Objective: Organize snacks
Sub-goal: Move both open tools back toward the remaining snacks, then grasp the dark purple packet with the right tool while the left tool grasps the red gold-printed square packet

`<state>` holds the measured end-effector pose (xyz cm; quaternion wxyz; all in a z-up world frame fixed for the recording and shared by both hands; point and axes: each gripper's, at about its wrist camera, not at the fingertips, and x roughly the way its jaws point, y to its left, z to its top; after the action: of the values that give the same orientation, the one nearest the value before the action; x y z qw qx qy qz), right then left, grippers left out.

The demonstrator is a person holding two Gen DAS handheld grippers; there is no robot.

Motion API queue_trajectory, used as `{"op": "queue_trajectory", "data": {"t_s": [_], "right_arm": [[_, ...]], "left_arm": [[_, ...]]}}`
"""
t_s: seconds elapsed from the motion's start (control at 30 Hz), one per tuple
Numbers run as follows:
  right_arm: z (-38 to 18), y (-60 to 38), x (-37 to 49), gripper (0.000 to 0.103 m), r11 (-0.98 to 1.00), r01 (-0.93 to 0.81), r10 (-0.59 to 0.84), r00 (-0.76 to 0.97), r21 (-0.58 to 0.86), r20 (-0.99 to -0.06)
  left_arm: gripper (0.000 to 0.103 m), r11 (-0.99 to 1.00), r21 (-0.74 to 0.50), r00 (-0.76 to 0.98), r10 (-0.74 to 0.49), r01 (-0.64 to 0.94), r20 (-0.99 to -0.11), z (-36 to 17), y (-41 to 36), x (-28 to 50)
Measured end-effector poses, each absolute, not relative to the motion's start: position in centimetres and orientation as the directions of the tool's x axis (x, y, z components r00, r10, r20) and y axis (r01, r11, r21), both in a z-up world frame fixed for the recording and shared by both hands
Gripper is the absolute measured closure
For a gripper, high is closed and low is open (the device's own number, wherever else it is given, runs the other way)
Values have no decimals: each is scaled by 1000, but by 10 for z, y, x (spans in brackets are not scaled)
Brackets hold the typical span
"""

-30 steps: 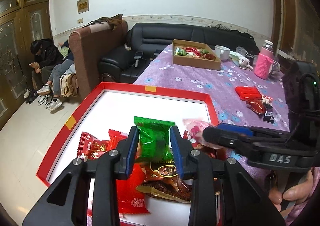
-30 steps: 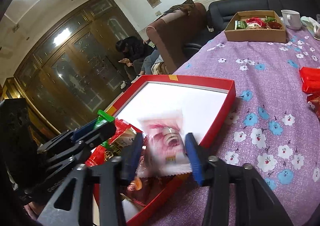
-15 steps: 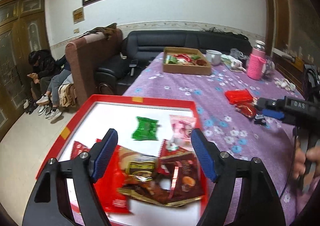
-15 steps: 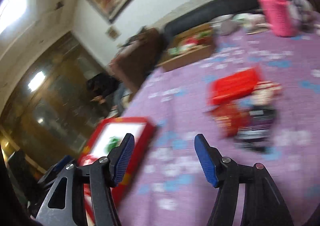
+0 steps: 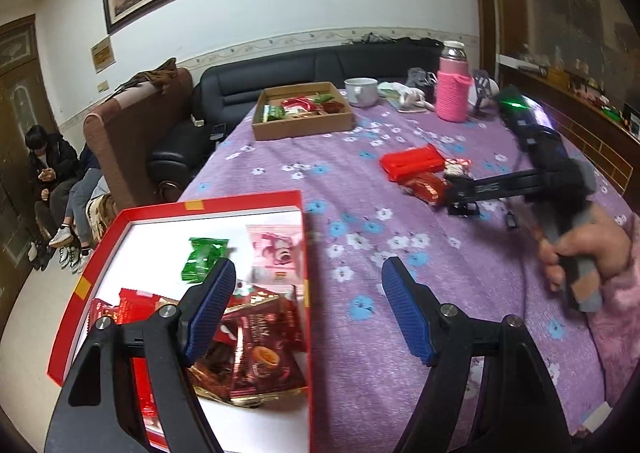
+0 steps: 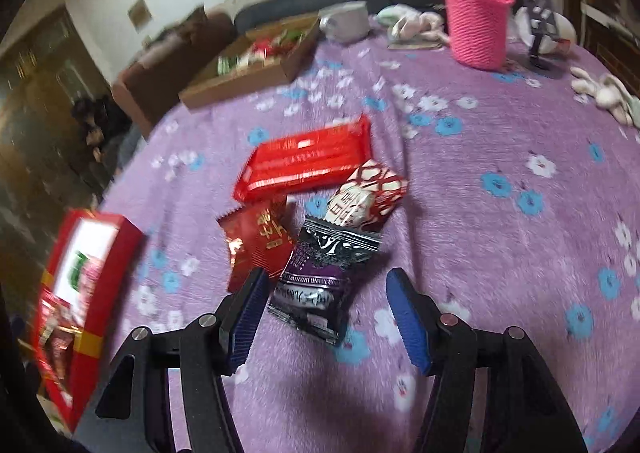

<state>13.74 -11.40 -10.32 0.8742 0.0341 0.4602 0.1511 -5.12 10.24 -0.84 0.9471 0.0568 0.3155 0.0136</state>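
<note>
A purple flowered table (image 5: 400, 333) carries a red tray (image 5: 240, 199), cardboard box (image 5: 304, 127), loose snack packets (image 6: 316, 273) and pink-sleeved flask (image 5: 453, 97).

left claw (image 5: 306, 301) empty, snacks in red box (image 5: 240, 199)

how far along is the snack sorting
Partly done. Several packets, including the green packet and pink packet, lie in the red box. Both hand-held grippers are open and empty; the right hand-held gripper hovers over the purple packet. Four loose packets remain on the tablecloth.
</note>
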Motion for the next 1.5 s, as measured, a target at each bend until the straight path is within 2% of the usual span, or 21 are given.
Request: {"op": "queue_trajectory", "data": {"t_s": [0.07,0.13,0.17,0.2,0.27,0.4,0.5,0.63,0.8,1.03,1.1,1.13,1.17,1.5], "right_arm": [[-104,-99,139,42,958,-272,230,559,85,-796],[-108,-86,135,55,951,-304,156,612,-49,-776],[-108,-86,132,60,942,-332,176,620,-52,-765],[-107,-89,132,73,942,-333,184,616,-41,-766],[-106,-99,134,74,949,-315,187,616,-22,-765],[-96,-150,144,74,921,-271,387,566,279,-727],[-85,-191,147,74,833,-223,529,585,506,-614],[-86,-232,149,74,683,-167,638,610,711,-470],[-99,-241,159,74,658,-73,627,604,750,-492],[-94,-237,158,73,650,-91,637,606,754,-476],[-95,-236,159,73,651,-91,638,604,754,-478],[-96,-236,159,74,651,-90,639,601,753,-480],[-96,-234,160,73,651,-91,640,598,754,-481],[-94,-221,158,74,671,-138,656,569,728,-496]], "left_arm": [[27,994,108,792,54,15,-609,-7,99,-47],[27,996,88,780,37,24,-624,-3,94,-40],[27,996,79,777,28,28,-629,-2,93,-38],[27,997,67,773,15,36,-635,1,89,-32],[27,998,54,769,0,45,-639,4,81,-21],[27,999,-1,740,-38,50,-672,3,60,17],[27,999,-39,698,-47,27,-715,-8,43,53],[27,998,-62,642,-45,-4,-766,-27,23,92],[27,997,-64,614,-23,-45,-789,-45,3,121],[28,990,-112,580,-45,-80,-813,-67,-5,144],[39,990,-112,581,-40,-88,-813,-73,-3,147],[56,993,-82,599,-17,-81,-801,-73,-4,145],[59,996,-53,603,-2,-67,-798,-74,-5,144],[63,999,-47,629,-29,-12,-777,-69,9,100]]}}
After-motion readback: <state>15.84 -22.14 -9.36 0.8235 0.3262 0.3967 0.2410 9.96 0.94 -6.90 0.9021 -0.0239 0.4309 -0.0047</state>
